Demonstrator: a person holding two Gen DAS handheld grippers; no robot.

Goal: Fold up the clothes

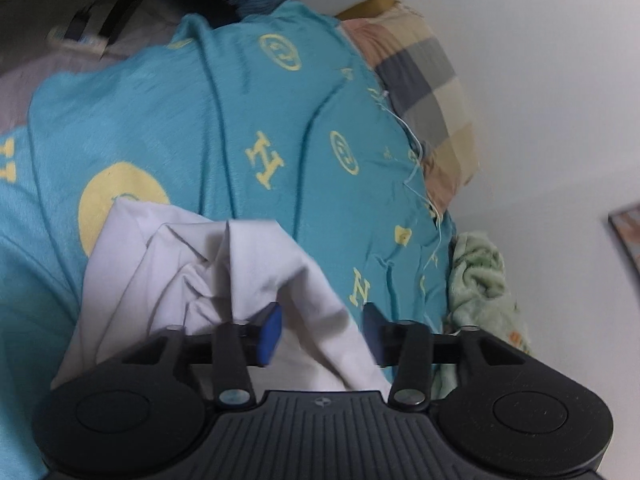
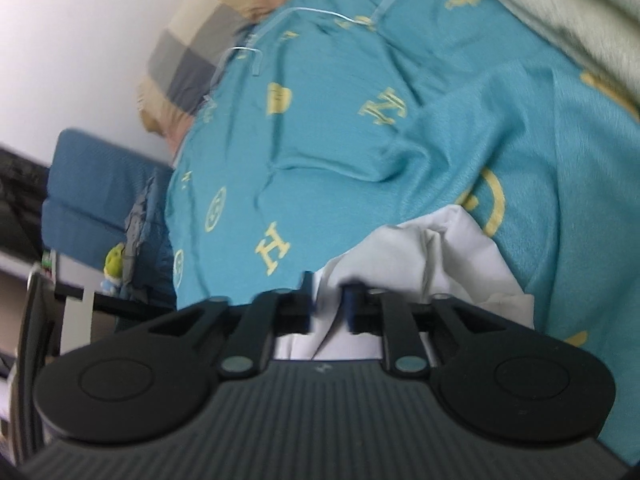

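Observation:
A crumpled white garment (image 1: 224, 276) lies on a teal bedspread (image 1: 240, 120) with yellow letters. My left gripper (image 1: 322, 330) is open, its blue pads (image 1: 271, 332) wide apart, with a fold of the white cloth lying between them. In the right wrist view the same white garment (image 2: 436, 264) bunches up just ahead. My right gripper (image 2: 331, 307) is nearly closed, its jaws pinching a white fold of the garment between them.
A checked pillow (image 1: 424, 92) lies at the head of the bed by the white wall (image 1: 552, 80). A pale green blanket (image 1: 480, 280) sits at the bed's edge; it also shows in the right wrist view (image 2: 568, 12). A blue chair (image 2: 96, 200) stands beside the bed.

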